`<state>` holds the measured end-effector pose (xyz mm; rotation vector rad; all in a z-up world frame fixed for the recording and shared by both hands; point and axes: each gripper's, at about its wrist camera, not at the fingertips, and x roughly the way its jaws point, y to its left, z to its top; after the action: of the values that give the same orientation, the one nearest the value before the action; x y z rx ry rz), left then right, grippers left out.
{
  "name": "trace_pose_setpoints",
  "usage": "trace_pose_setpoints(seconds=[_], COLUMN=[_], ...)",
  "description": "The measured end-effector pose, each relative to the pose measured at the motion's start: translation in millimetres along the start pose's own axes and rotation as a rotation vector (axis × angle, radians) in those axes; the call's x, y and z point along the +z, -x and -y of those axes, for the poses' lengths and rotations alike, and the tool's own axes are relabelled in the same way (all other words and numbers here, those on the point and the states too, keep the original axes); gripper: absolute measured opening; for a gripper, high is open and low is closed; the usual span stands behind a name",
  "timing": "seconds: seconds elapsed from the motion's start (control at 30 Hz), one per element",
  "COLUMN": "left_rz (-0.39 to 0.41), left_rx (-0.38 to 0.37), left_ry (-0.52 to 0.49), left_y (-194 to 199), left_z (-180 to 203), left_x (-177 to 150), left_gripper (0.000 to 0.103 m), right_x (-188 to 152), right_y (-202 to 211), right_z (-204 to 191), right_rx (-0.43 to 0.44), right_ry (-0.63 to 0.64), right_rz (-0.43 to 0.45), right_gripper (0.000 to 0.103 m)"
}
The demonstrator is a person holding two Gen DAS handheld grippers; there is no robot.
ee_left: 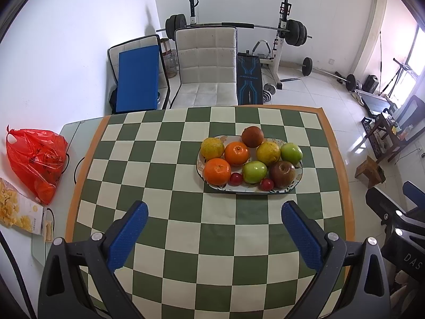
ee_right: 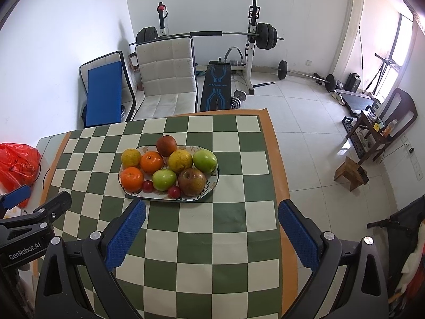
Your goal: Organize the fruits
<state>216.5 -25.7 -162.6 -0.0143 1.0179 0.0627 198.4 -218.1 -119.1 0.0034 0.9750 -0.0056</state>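
Heaped on an oval plate [ee_left: 299, 171] on the checkered cloth [ee_left: 170, 175]: oranges, green apples, small red fruits. Both spread wide, holding nothing: left gripper [ee_left: 214, 214], right gripper [ee_right: 212, 212]. Readable: "GenRobot.AI" on the left gripper body, "DAS" on the right one.

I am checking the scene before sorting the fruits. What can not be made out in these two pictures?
- Red bag contents: left wrist view, hidden by crumpled plastic; cut by the edge in right wrist view.
- Plate pattern: both views, covered by fruit.
- Small items on the far side table: too small.
- Snack box print: edge-cut, blurred.
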Motion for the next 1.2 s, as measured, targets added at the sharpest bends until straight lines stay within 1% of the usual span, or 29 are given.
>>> trace_pose_setpoints(seconds=[0.2, 0.63, 0.87, 1.2], left_rz=[0.009, 0.026, 0.025, 0.027], left_rx=[0.001, -0.010, -0.009, -0.010], left_ry=[-0.003, -0.016, -0.015, -0.016], left_y=[2, 8, 8, 8], left_z=[-1, -1, -1, -1], left_x=[0, 7, 8, 8], left_gripper=[0.103, 0.103, 0.103, 0.103], right_x=[-5, -3, 2, 0], right_y=[4, 4, 8, 6], right_z=[-3, -8, -14, -13], right_rx=[0.005, 0.005, -0.001, -0.009], right_ry=[-0.004, -0.003, -0.010, -0.021], right_rz=[0.004, 0.007, 0.003, -0.003], right_gripper=[0.102, 0.102, 0.102, 0.102])
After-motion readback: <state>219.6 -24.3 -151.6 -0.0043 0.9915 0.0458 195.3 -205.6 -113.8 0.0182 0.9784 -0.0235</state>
